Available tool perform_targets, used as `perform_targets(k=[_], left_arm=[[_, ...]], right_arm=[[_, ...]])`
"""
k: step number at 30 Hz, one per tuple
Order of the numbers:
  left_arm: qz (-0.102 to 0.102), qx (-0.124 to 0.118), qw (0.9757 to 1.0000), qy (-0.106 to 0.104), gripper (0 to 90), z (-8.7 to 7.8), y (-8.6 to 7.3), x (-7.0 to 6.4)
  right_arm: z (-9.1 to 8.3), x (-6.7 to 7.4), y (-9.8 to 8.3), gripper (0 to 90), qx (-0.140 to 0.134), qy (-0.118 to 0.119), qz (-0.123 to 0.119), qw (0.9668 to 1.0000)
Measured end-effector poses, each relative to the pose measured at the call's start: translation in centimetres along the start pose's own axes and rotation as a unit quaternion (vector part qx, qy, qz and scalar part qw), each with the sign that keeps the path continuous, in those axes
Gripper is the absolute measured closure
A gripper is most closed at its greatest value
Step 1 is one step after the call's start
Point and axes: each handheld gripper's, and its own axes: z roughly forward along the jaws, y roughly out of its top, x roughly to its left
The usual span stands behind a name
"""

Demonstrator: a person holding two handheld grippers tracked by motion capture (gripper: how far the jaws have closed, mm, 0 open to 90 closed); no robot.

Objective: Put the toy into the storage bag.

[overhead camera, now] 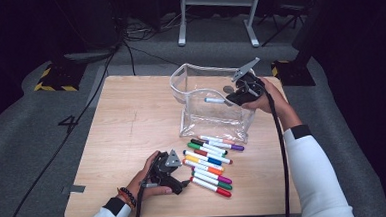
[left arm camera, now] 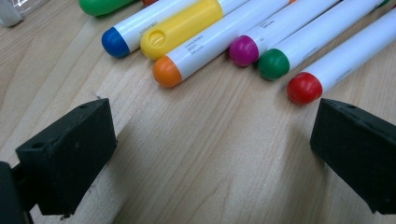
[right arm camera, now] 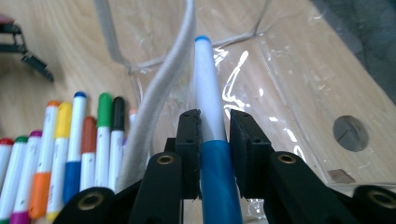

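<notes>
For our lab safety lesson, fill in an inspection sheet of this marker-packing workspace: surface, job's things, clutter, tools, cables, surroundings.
Surface: pale wooden tabletop, bare at left.
Job's things: clear plastic pouch with white trim standing open; row of white markers with coloured caps beside it.
Clutter: nothing seen.
Tools: right tool shut on blue-capped white marker over the pouch; left tool open, low by the row.
Cables: black cable trailing along right sleeve.
Surroundings: grey carpet, white metal stand.

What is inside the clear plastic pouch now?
The clear plastic pouch looks empty; wooden table shows through. The right gripper holds a blue-capped marker above it.
</notes>
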Motion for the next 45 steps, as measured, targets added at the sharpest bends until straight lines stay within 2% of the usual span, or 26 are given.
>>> perform_targets(k=[4,7,13,15,18,20,23,26,29,31,34,37,41,45], left_arm=[[0.0,0.0,1.0,0.0,0.5,0.0,0.0,0.0],[0.0,0.0,1.0,0.0,0.5,0.0,0.0,0.0],[0.0,0.0,1.0,0.0,0.5,0.0,0.0,0.0],[0.0,0.0,1.0,0.0,0.6,0.0,0.0,0.0],[0.001,0.0,1.0,-0.001,0.6,0.0,0.0,0.0],[0.001,0.0,1.0,-0.001,0.5,0.0,0.0,0.0],[0.002,0.001,1.0,-0.002,0.6,-0.1,-0.1,0.0],[0.003,0.0,1.0,-0.003,0.6,-0.3,-0.3,-0.1],[0.004,0.0,1.0,-0.003,0.6,-0.4,-0.4,-0.1],[0.003,0.0,1.0,-0.002,0.6,-0.4,-0.5,-0.1],[0.002,0.0,1.0,-0.001,0.6,-0.5,-0.6,-0.2],[0.002,0.0,1.0,-0.001,0.6,-0.8,-0.9,-0.2],[-0.001,0.001,1.0,0.0,0.6,-1.1,-1.3,-0.3],[-0.001,0.001,1.0,0.003,0.6,-1.5,-1.6,-0.3]], right_arm=[[0.0,0.4,0.0,73.9,0.015,0.026,-0.013,0.9995],[0.1,0.7,0.1,71.7,0.02,0.027,-0.017,0.9993],[0.1,0.7,0.2,63.0,0.018,0.0,-0.014,0.9997],[-0.3,0.7,0.2,60.5,0.007,-0.011,-0.009,0.9999],[-1.2,0.6,0.0,57.0,-0.027,-0.032,0.005,0.9991],[-2.1,0.6,-0.4,56.9,-0.059,-0.031,0.013,0.9977],[-3.5,0.7,-0.9,53.5,-0.085,-0.046,0.021,0.9951],[-5.6,1.0,-2.0,51.8,-0.116,-0.078,0.03,0.9898],[-7.5,1.4,-3.4,50.3,-0.146,-0.081,0.036,0.9853],[-8.2,1.8,-4.3,49.8,-0.153,-0.093,0.037,0.9831],[-9.1,2.2,-5.7,49.0,-0.153,-0.105,0.044,0.9817],[-9.7,2.6,-7.7,47.3,-0.162,-0.118,0.057,0.9779],[-10.0,3.2,-9.7,44.8,-0.174,-0.128,0.068,0.9739],[-9.6,4.1,-11.7,42.2,-0.176,-0.13,0.073,0.973]])
